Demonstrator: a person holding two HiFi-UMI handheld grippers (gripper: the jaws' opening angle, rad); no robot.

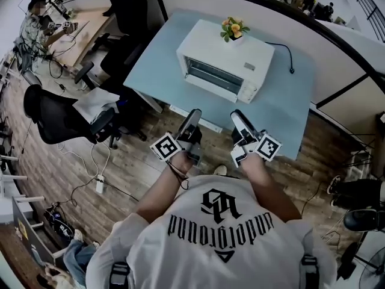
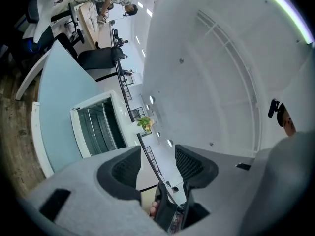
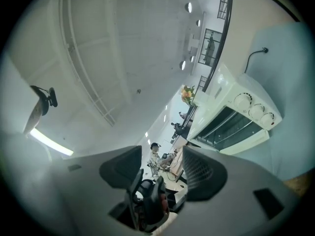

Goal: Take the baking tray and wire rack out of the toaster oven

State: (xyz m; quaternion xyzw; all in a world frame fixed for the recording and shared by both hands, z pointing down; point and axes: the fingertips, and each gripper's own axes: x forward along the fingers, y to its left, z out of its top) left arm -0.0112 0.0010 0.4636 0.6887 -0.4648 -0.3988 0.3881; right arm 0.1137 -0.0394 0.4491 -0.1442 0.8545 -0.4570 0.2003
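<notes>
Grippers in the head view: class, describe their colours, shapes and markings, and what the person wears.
The left gripper and right gripper match: black-and-white bodies, each bearing a cube with black-and-white square markers. Their jaws are grey with dark ribbed pads. The person wears a white short-sleeved T-shirt with black print.

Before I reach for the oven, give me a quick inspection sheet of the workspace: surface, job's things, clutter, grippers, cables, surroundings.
Surface: light blue table, bare around the oven.
Job's things: white toaster oven, door shut; bars show behind the glass door, tray not made out.
Clutter: pot of flowers on top of the oven.
Grippers: left gripper and right gripper both open and empty, short of the table.
Cables: black cord runs behind the oven; power strip with leads on the floor.
Surroundings: black office chair, a person at a far desk.
</notes>
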